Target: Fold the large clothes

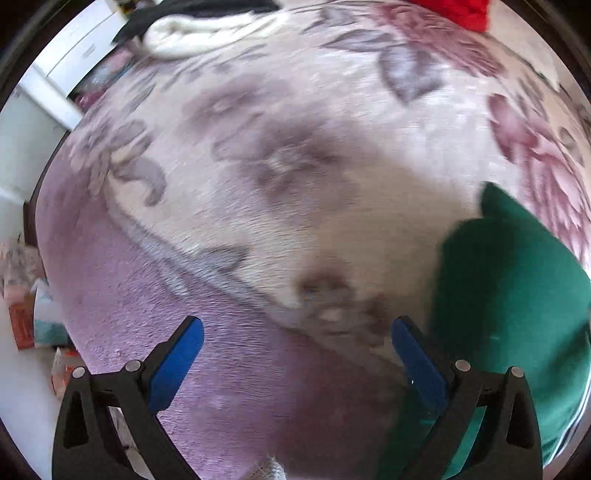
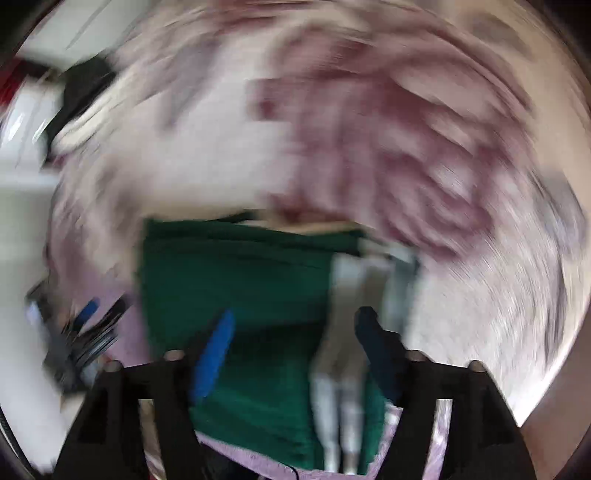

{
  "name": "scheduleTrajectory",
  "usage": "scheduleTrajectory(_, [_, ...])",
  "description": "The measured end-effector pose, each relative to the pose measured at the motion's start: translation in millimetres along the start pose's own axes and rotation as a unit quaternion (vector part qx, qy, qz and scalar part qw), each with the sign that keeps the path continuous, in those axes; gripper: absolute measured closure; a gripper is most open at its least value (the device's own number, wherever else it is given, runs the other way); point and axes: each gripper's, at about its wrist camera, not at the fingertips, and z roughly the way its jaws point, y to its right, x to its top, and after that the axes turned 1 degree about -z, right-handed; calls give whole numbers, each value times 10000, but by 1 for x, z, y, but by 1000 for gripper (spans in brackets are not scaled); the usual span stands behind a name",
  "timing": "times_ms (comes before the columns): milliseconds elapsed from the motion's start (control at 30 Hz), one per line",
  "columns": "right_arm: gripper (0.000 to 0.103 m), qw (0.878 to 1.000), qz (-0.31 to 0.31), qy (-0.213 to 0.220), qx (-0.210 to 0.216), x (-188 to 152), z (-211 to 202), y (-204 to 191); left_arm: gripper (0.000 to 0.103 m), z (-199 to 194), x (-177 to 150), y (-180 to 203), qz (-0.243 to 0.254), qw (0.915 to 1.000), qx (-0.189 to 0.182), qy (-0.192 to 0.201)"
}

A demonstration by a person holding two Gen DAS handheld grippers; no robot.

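Note:
A dark green garment (image 1: 509,302) lies on a floral plush blanket (image 1: 280,155), at the right in the left wrist view. My left gripper (image 1: 297,326) is open over bare lilac blanket, its right finger just beside the garment's edge. The right wrist view is heavily blurred. There the green garment (image 2: 240,280) lies folded with a pale grey striped band (image 2: 343,332) along its right side. My right gripper (image 2: 295,317) hovers over it, open, with nothing pinched between the blue pads. Blurred blue and black shapes at the left look like the other gripper (image 2: 86,325).
A cream garment (image 1: 199,33) with dark cloth behind it lies at the blanket's far edge, and a red cloth (image 1: 458,11) at the far right. White furniture (image 1: 74,48) and floor clutter (image 1: 22,325) sit beyond the bed's left edge.

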Motion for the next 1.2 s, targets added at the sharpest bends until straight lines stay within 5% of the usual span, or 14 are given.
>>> scheduleTrajectory(200, [29,9739,-2133,-661,-410,69,84,-140,0,28,2,-45,-587,9980,-71,-240])
scheduleTrajectory(367, [34,8947,-3729,-1700,-1779,69,182,-202,0,41,-7,-75,-860,9956,-150,-345])
scheduleTrajectory(500, [66,9538,-1220,-2601,-883,99,207,-162,0,49,-18,-93,-977,9941,-223,-411])
scheduleTrajectory(567, [71,9625,560,-2655,-88,111,204,-116,0,53,-23,-101,-1056,9927,-329,-487])
scheduleTrajectory(633, [74,9580,1396,-2481,332,108,200,-88,0,55,-27,-107,-1124,9910,-451,-568])
scheduleTrajectory(733, [69,9734,327,-2267,13,109,185,-116,0,53,-32,-119,-1105,9906,-558,-584])
scheduleTrajectory(800, [52,9790,-649,-1898,-364,113,163,-148,0,50,-34,-126,-1067,9913,-537,-543])
scheduleTrajectory(867, [25,9725,-1611,-1557,-632,114,146,-181,0,50,-35,-131,-1067,9912,-554,-550])
scheduleTrajectory(933, [22,9524,-2383,-1557,-1089,109,146,-205,0,53,-35,-135,-1101,9904,-591,-595])
scheduleTrajectory(1000, [28,9212,-2860,-2110,-1586,95,169,-219,0,55,-37,-139,-1118,9900,-610,-605])
scheduleTrajectory(1033, [40,9008,-3036,-2514,-1825,83,190,-220,0,56,-37,-139,-1101,9902,-607,-604])
scheduleTrajectory(1067, [74,8849,-3141,-2780,-2024,72,207,-218,0,55,-35,-138,-1072,9906,-614,-595])
scheduleTrajectory(1100, [75,8798,-3177,-2831,-2119,65,218,-219,0,57,-27,-136,-1043,9909,-613,-582])
scheduleTrajectory(1200, [79,9275,-1342,-3079,-1640,85,228,-190,0,51,-25,-130,-870,9935,-615,-396])
